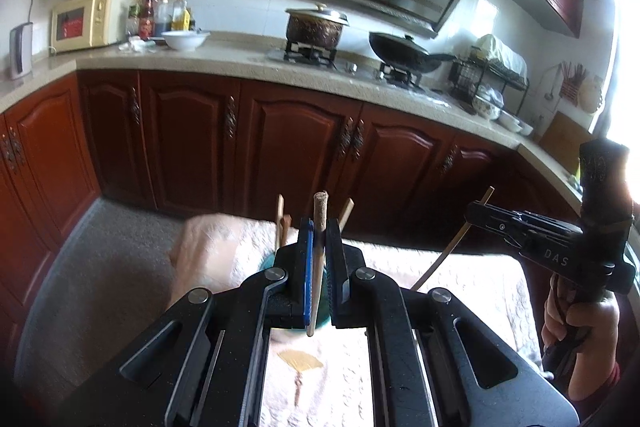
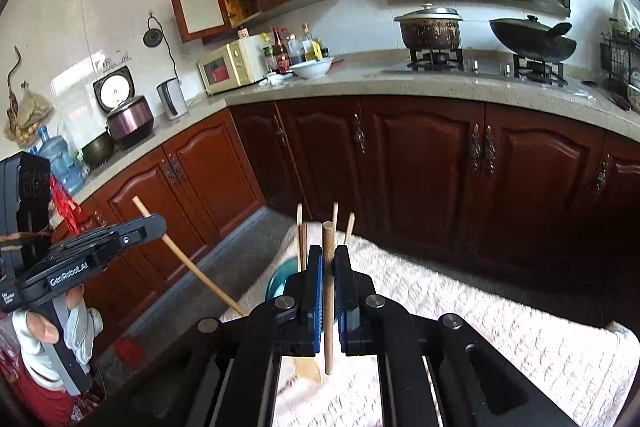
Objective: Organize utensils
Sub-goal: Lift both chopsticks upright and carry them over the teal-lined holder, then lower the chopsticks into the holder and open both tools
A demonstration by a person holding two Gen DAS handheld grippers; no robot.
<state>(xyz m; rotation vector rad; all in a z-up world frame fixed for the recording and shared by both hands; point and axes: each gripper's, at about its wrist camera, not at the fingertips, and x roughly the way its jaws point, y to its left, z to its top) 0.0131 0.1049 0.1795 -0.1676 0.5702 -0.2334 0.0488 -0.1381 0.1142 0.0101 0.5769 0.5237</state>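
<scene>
Left gripper [image 1: 319, 259] fingers pinch one chopstick [image 1: 319, 227] — right gripper [image 2: 328, 275] pinches another chopstick [image 2: 328, 267]. Beyond them, a teal cup [image 2: 280, 281] holds more near the cloth-covered worktop's [image 2: 500, 327] far edge.

"das" on right hand-held gripper [image 1: 478, 217], "genrobot.ai" on left hand-held gripper [image 2: 154, 223]

Cloth-covered table [image 2: 500, 327] under teal cup [image 2: 280, 283], flat utensil [image 1: 300, 361]
</scene>
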